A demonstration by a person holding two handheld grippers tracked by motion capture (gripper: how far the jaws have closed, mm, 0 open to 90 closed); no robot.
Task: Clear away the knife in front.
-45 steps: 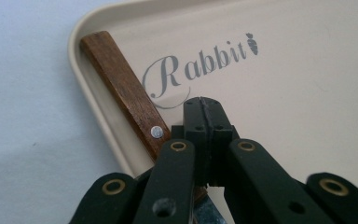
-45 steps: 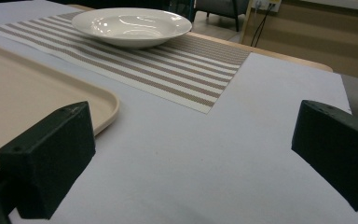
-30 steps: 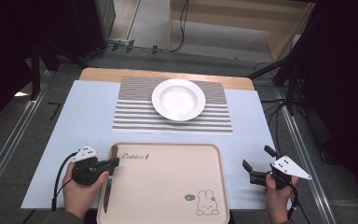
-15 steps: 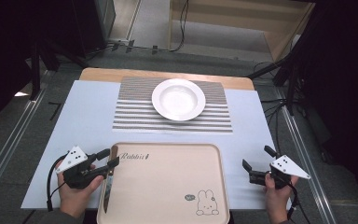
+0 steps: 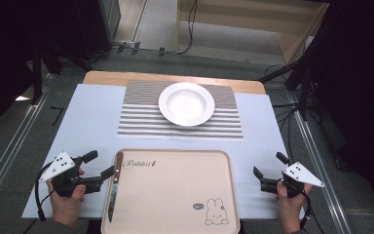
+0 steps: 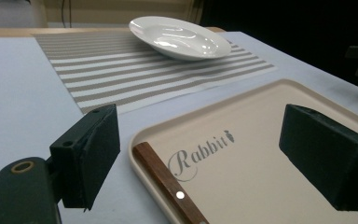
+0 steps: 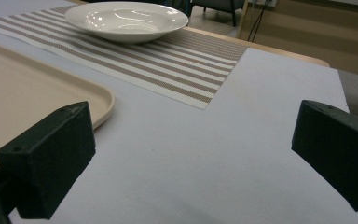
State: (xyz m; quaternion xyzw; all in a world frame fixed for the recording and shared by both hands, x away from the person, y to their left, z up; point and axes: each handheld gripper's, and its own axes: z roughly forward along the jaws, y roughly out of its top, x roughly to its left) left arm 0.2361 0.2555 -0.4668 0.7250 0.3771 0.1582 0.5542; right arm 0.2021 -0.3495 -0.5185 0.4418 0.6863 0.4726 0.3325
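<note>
Knife (image 5: 114,186) on tray (image 5: 175,195), left tool (image 5: 97,165) drawn back leftward, open

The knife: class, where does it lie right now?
In the high view the knife lies along the left inner edge of the beige tray, wooden handle toward the striped placemat, just right of the open left tongs.

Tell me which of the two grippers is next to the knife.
The left gripper, open by the tray's left edge where the knife lies. The right gripper, also open, sits beyond the tray's right edge, far from the knife.
</note>
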